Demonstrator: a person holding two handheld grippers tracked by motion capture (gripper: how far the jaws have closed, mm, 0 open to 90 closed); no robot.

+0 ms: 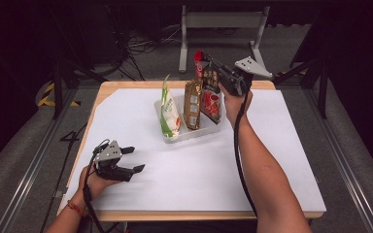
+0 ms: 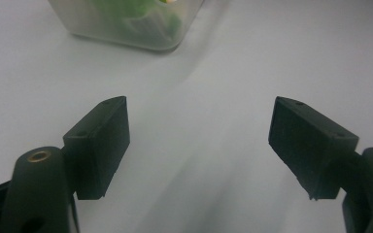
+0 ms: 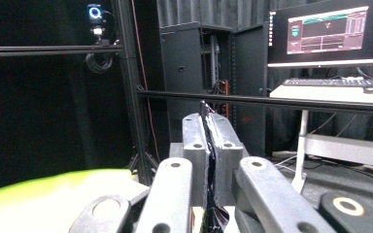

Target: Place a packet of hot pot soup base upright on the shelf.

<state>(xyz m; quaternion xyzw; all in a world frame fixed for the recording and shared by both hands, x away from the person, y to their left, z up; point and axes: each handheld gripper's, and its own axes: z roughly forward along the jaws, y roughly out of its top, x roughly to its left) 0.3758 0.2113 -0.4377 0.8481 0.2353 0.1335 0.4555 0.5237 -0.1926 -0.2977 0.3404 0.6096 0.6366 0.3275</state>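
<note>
Looking down from the high view, the right gripper [image 1: 208,64] pinches the top edge of the red snack pouch [image 1: 211,99] standing in the white tray [image 1: 190,134], beside a brown pouch [image 1: 192,104] and a green-white pouch [image 1: 169,115]. The left gripper [image 1: 134,159] rests on the table [image 1: 272,160], well apart.

Left gripper view: jaws wide apart above the bare table, tray corner [image 2: 170,41] ahead.

Right gripper view: right gripper [image 3: 209,131] with jaws pressed together on the pouch's thin edge.

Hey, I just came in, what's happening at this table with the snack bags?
A person is working at a white-covered table with tongs in each hand. The right tongs are shut on the top edge of a red packet, which stands at the right end of a clear tray beside a brown packet and a green-and-white packet. The left tongs rest open near the table's front left, holding nothing.
</note>
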